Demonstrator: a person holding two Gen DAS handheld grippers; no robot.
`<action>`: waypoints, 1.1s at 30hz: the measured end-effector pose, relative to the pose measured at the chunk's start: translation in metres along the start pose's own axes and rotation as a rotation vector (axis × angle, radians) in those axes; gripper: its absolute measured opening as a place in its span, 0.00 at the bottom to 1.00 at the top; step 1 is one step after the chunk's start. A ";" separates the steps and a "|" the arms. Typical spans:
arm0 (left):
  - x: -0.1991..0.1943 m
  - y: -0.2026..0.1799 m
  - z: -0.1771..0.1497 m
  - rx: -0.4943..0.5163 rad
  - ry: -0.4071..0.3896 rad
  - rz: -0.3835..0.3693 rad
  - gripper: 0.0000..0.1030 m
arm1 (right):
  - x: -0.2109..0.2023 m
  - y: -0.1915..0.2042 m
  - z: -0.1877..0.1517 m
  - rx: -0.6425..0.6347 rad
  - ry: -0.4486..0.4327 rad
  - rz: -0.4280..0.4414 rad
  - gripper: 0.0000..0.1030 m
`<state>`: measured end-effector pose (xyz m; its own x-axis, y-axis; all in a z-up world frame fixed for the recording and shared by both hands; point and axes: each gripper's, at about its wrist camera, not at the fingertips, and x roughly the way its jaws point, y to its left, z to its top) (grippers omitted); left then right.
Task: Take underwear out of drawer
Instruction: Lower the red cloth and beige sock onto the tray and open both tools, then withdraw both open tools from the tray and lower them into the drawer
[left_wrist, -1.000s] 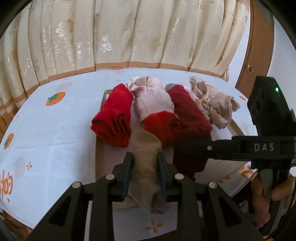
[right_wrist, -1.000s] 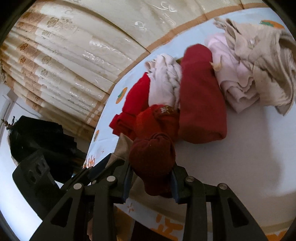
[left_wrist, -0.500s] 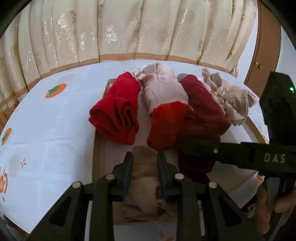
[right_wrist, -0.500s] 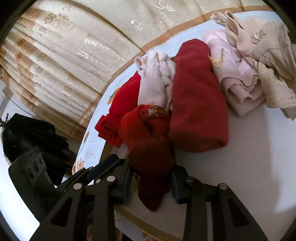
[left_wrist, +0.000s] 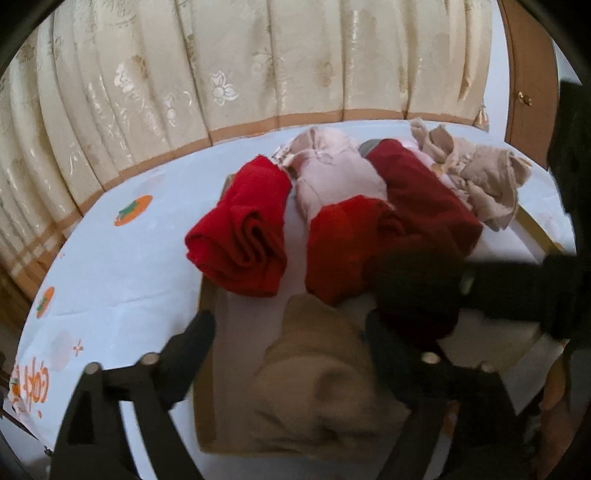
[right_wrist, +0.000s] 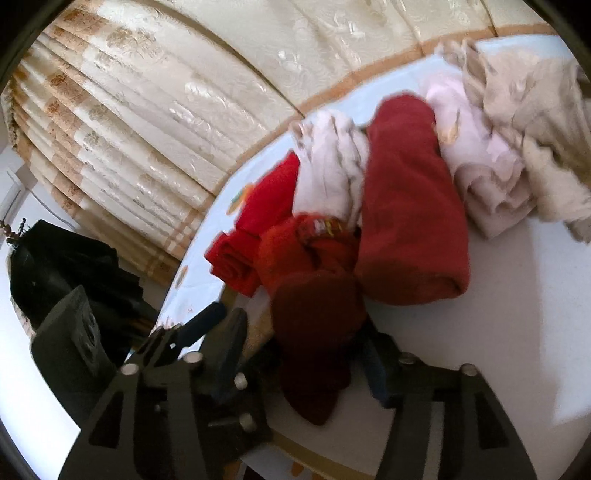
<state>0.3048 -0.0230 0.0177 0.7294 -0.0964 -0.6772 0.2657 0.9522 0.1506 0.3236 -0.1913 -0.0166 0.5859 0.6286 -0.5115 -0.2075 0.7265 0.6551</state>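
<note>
I read both sets of fingers as having just released: half a second ago the left gripper (left_wrist: 288, 339) was clamped on the tan roll (left_wrist: 317, 373), and its fingers now stand apart on either side of it, the roll lying loose between them on the front of the drawer tray (left_wrist: 207, 369). The right gripper (right_wrist: 303, 354) shows the same change: its fingers were closed on the dark red roll (right_wrist: 314, 332) and are now spread wide, with that roll resting between them on the white liner near the tray's front edge. Both frames are motion-blurred, so I cannot tell whether either finger is touching fabric. The remaining underwear sits further back in the tray: a bright red roll (left_wrist: 240, 236), an orange-red roll (left_wrist: 343, 240), a pink bundle (left_wrist: 332, 173), a long maroon roll (right_wrist: 410, 206) and a crumpled beige piece (left_wrist: 487, 184). The tray rests on the surface, which is covered with a white cloth printed with orange motifs (left_wrist: 110, 258), in front of a cream curtain (left_wrist: 258, 62). My judgement is that the two rolls are set down inside the tray rather than out of it, so the removal is not complete for these items; the next grasp will need a firmer, deeper hold on each roll, since soft rolled fabric unrolls or slips easily.
</note>
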 end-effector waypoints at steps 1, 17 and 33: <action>-0.005 -0.002 0.000 0.007 -0.017 0.015 0.90 | -0.008 0.001 0.000 -0.011 -0.037 0.009 0.61; -0.055 -0.008 -0.003 -0.022 -0.088 0.063 0.99 | -0.082 0.010 -0.010 0.012 -0.165 0.029 0.65; -0.089 -0.042 -0.022 0.007 -0.072 0.014 0.99 | -0.145 0.003 -0.043 -0.029 -0.111 -0.058 0.65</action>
<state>0.2146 -0.0480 0.0555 0.7766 -0.1042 -0.6214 0.2592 0.9517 0.1644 0.2040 -0.2686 0.0357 0.6806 0.5520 -0.4817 -0.1924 0.7691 0.6095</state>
